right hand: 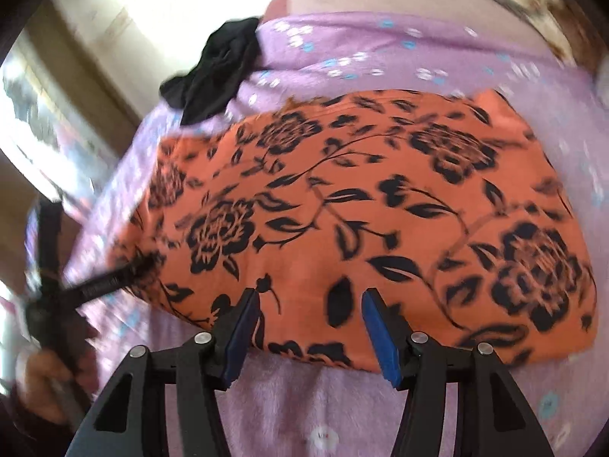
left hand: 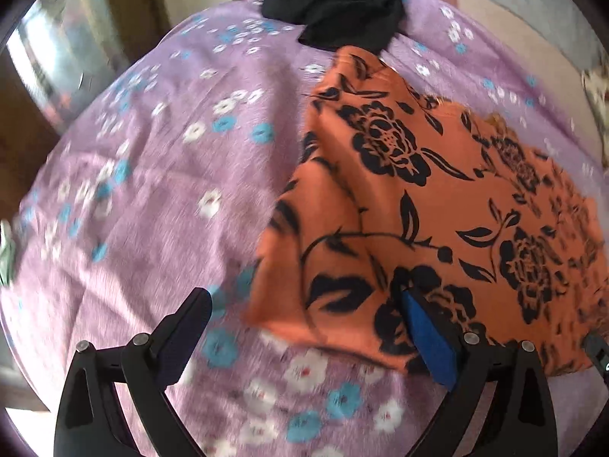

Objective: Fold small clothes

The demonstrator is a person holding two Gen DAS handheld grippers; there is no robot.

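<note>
On bed's purple floral blanket (left hand: 144,175) lay orange black-flowered cloth (right hand: 342,205), long axis crosswise. Right hand-held gripper (right hand: 310,306) hung half-open, empty, over near edge. Left hand-held gripper (left hand: 304,304) wide open, empty, straddled left corner. Crumpled black garment (left hand: 335,3) beyond.

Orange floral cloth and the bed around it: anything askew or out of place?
The orange floral cloth lies fairly flat on the purple bedspread. The one untidy thing is a black garment, crumpled in a heap at the bedspread's far edge, just beyond the cloth's corner.
</note>
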